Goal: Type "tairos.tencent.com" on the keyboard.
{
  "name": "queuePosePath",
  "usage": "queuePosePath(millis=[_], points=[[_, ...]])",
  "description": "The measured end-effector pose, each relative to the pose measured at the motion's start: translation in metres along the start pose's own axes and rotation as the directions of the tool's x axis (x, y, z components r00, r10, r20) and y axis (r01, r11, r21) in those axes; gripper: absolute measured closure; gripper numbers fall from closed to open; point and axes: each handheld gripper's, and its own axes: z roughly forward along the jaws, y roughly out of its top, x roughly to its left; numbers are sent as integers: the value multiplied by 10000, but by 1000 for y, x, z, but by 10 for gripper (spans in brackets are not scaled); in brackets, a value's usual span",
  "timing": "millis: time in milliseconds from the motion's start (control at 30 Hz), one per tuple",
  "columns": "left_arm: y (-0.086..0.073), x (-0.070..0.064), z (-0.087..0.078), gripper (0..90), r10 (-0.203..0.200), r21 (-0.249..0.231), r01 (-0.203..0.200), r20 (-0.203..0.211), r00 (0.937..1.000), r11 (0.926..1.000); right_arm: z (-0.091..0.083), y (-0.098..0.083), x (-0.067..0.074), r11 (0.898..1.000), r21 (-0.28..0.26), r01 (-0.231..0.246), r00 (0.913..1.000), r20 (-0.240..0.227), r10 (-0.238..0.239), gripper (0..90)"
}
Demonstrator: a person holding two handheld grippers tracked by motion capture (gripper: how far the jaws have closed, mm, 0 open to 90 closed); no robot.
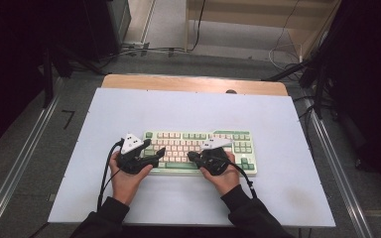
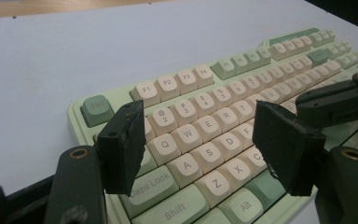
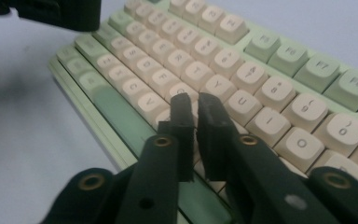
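Note:
A mint-green keyboard [image 1: 198, 148] with cream keys lies in the middle of the white table top. My left gripper [image 1: 156, 152] hovers over the keyboard's left end, and its jaws stand wide open above the letter keys [image 2: 200, 144] with nothing between them. My right gripper [image 1: 192, 156] hangs low over the front middle of the keyboard [image 3: 261, 93]. Its two black pads are only a narrow slit apart [image 3: 196, 116] and hold nothing. The right gripper's jaw [image 2: 335, 105] also reaches into the left gripper view from the right.
The white sheet [image 1: 129, 109] covers most of a wooden table [image 1: 193, 82]. Metal rails [image 1: 25, 153] run along both sides. Cables [image 1: 139, 49] lie on the floor beyond the far edge. A hand and dark sleeve hold each gripper.

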Motion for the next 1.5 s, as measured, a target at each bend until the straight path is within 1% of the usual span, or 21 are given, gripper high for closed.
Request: queuePosePath(millis=[33,100,167,233,300,400,467,567,667,767,833,900,1067,1233,1300,1367,1500], points=[[0,0,0,356,0,5,0,17,10000,10000,-2,1,-1,9999,-108,-91,9999,-56,91,766],[0,0,1,363,-18,20,18,87,10000,10000,-6,1,-3,9993,-329,-196,9998,50,198,669],[0,-1,1,389,58,51,-59,157,9999,10000,-9,2,-7,9977,-527,-430,9989,172,439,600],[0,-2,1,432,64,35,-65,305,9995,10000,-13,2,-10,9961,-695,-551,9976,376,578,506],[1,-2,1,484,140,58,-143,490,9987,9999,-16,2,-13,9946,-788,-673,9962,503,714,469],[0,-3,3,538,168,99,-176,713,9973,9998,-18,1,-16,9935,-867,-739,9949,620,795,419],[0,-3,4,590,205,156,-219,883,9959,9996,-20,1,-17,9929,-893,-782,9938,723,848,386],[0,-5,5,680,301,239,-330,1104,9934,9992,-22,0,-18,9921,-894,-881,9923,791,952,356],[0,-6,6,771,289,329,-339,1416,9895,9989,-24,-2,-21,9908,-929,-984,9902,901,1068,321],[1,-6,7,848,279,388,-346,1608,9866,9986,-27,-3,-23,9896,-953,-1075,9874,1060,1175,284],[1,-7,7,899,347,442,-425,1637,9859,9981,-28,-4,-25,9889,-957,-1137,9862,1100,1241,272],[1,-8,8,900,361,490,-451,1708,9846,9978,-30,-4,-27,9879,-1009,-1180,9840,1216,1300,261],[1,-10,11,900,394,698,-531,1851,9819,9961,-33,-6,-30,9862,-1012,-1309,9819,1244,1430,256],[0,-12,16,900,463,859,-646,2003,9786,9942,-35,-8,-32,9861,-994,-1333,9810,1284,1456,256],[1,-13,18,900,519,968,-733,2075,9769,9926,-36,-9,-32,9856,-995,-1369,9800,1312,1494,256],[0,-15,21,900,512,1029,-742,2106,9762,9919,-37,-10,-33,9857,-991,-1361,9800,1322,1486,257],[1,-17,26,900,618,1255,-902,2141,9749,9880,-39,-12,-33,9850,-971,-1427,9781,1384,1553,257]])
